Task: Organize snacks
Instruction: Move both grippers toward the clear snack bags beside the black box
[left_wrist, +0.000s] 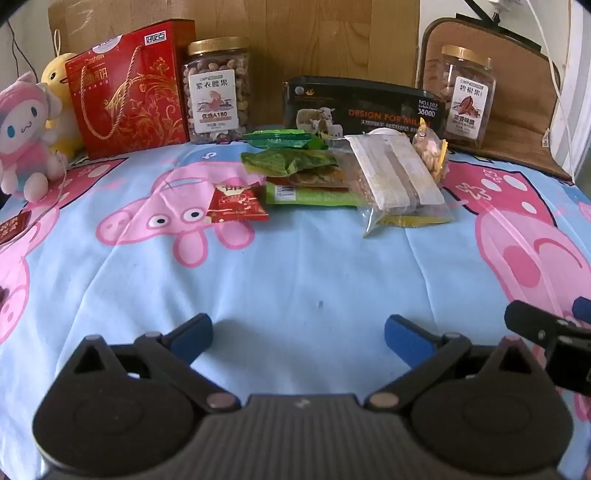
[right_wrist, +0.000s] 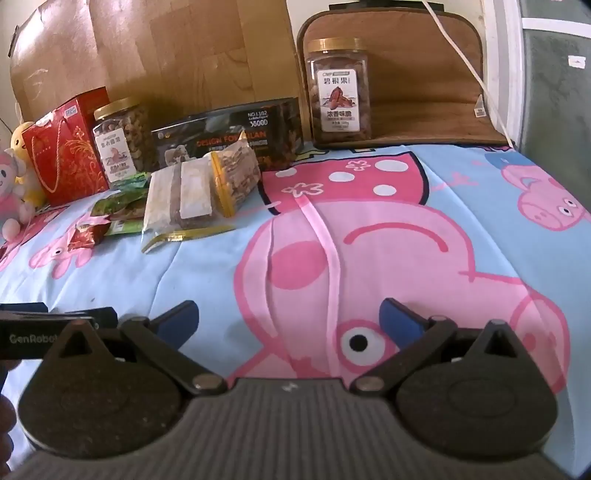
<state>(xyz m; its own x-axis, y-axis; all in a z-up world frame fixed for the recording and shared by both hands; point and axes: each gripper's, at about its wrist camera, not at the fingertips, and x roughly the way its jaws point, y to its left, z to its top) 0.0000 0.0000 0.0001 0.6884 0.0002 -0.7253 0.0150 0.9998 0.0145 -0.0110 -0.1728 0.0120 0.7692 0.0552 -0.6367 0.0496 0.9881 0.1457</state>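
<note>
Left gripper (left_wrist: 298, 338), right gripper (right_wrist: 289, 321) both hovering near edge, fingers gaping wide, holding nothing. Snack pile (left_wrist: 343, 177) lying far-centre on sheet (left_wrist: 295, 266), well apart. Risk: crinkly bags slipping, loose stack toppling, soft bedding sagging under push.

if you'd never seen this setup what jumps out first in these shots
The pink cartoon pig sheet fills the foreground of both views. A heap of small snack packets lies mid-bed, backed by a red gift bag, two gold-lidded nut jars and a black box. The left gripper and right gripper are open and hold nothing.
</note>
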